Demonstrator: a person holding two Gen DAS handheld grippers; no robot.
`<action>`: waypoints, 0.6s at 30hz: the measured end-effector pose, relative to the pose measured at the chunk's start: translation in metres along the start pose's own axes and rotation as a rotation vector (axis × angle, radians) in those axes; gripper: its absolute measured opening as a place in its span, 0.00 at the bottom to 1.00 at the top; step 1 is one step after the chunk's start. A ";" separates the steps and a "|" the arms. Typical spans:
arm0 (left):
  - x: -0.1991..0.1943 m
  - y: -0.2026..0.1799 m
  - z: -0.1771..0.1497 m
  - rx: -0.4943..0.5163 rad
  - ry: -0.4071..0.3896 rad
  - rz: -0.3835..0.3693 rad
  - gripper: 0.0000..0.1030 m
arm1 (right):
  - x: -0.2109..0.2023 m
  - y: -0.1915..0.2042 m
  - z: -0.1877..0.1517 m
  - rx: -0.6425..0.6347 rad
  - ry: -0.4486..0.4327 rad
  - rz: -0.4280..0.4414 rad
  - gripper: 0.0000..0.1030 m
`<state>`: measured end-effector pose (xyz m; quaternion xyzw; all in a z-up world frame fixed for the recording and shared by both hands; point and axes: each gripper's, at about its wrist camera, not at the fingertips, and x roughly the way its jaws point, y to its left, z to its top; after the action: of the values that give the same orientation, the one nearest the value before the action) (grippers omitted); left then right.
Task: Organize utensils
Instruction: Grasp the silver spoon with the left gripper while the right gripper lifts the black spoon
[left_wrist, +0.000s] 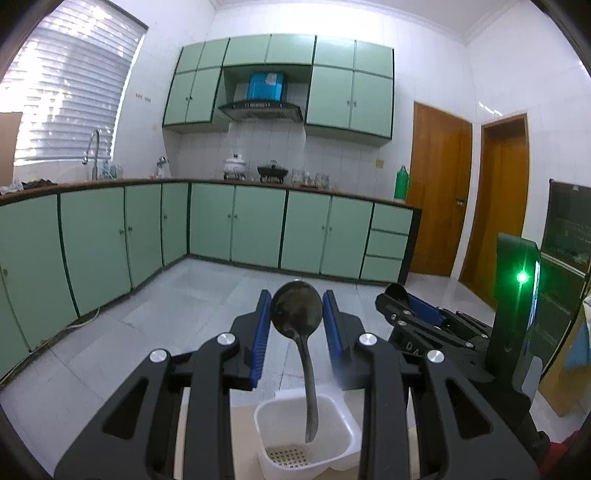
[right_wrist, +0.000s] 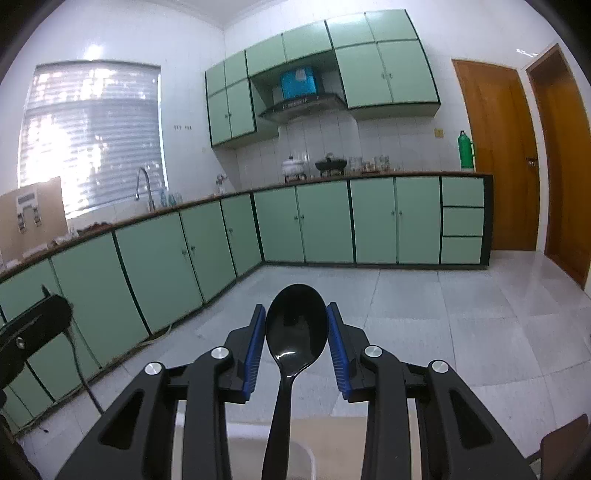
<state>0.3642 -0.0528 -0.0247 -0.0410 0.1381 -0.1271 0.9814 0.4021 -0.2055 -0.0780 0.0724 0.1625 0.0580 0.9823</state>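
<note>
Left gripper (left_wrist: 296, 317) pinches a metal spoon (left_wrist: 295, 312) by its bowl; white holder (left_wrist: 341, 421) sits empty at 6 o'clock. Right gripper (right_wrist: 296, 328) likewise clamps a black spoon (right_wrist: 296, 326). Likely 2 spoons remain to drop in.

Right gripper holding a black spoon, bowl up, over the kitchen floor.

At lower centre of the frame the right gripper (right_wrist: 296, 325) has its blue-padded fingers (right_wrist: 255, 350) pressed on either side of the black spoon (right_wrist: 295, 332) bowl; the handle runs down to the bottom edge. Behind, green cabinets (right_wrist: 325, 221) span the middle, a window with blinds (right_wrist: 92, 136) sits at upper left, and wooden doors (right_wrist: 498, 155) stand at right. A white container rim (right_wrist: 310, 456) shows faintly at bottom centre.
</note>
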 end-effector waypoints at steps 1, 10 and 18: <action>0.002 0.002 -0.005 0.001 0.011 0.000 0.26 | 0.000 -0.002 -0.004 0.003 0.006 0.003 0.32; -0.003 0.021 -0.027 -0.033 0.073 0.013 0.29 | -0.033 -0.019 -0.015 0.054 0.034 0.032 0.44; -0.066 0.021 -0.042 -0.019 0.082 0.019 0.48 | -0.103 -0.035 -0.035 0.101 0.091 0.049 0.60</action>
<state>0.2965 -0.0175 -0.0500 -0.0437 0.1797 -0.1182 0.9756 0.2969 -0.2500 -0.0840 0.1231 0.2079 0.0768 0.9673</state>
